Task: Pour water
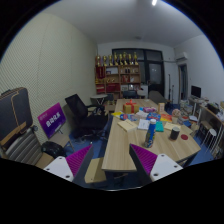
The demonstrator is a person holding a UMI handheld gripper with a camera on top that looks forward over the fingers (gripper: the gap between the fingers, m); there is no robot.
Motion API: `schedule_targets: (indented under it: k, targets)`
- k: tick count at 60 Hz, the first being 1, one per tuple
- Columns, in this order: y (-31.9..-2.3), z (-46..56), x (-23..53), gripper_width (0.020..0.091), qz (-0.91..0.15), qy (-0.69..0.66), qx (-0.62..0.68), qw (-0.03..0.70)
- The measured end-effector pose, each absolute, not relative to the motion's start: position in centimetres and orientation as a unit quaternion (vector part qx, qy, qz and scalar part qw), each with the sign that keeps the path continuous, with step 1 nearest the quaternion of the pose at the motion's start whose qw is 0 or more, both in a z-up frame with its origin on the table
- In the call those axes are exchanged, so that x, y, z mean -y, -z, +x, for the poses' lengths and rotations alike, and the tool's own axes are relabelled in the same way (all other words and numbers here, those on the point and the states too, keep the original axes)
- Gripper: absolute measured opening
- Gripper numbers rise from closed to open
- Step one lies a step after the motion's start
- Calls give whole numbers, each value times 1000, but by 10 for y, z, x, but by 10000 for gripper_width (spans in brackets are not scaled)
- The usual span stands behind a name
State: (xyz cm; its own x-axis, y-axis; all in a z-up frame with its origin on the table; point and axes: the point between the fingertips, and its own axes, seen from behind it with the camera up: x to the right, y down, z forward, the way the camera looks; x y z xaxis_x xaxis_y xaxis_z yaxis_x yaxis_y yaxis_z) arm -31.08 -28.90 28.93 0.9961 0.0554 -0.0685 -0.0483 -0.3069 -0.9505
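My gripper (111, 163) is open, its two magenta pads (78, 160) wide apart with nothing between them. It hangs well short of a long wooden table (123, 147) that runs away from me. On the table, ahead and to the right of the fingers, stands a blue bottle (151, 132). A dark cup (174, 134) sits further right, and a red cup (184, 138) is beside it. Several small items lie scattered over the tabletop beyond them.
Black office chairs (80, 115) stand left of the table. A purple sign (52, 121) leans near a dark case at the far left. Shelves (122, 73) with colourful items line the back wall. More desks and clutter fill the right side (205, 120).
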Motion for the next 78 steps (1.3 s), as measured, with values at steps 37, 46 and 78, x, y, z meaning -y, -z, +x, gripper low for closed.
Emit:
schedule_targets:
  k: [37,46,78]
  targets:
    - [-153,-89,18,827,-767,62,-19,639]
    - [-111,-62,-49,827,-777,45,-39,627]
    - [-69,-65,-119,470,-788,-9,27,615]
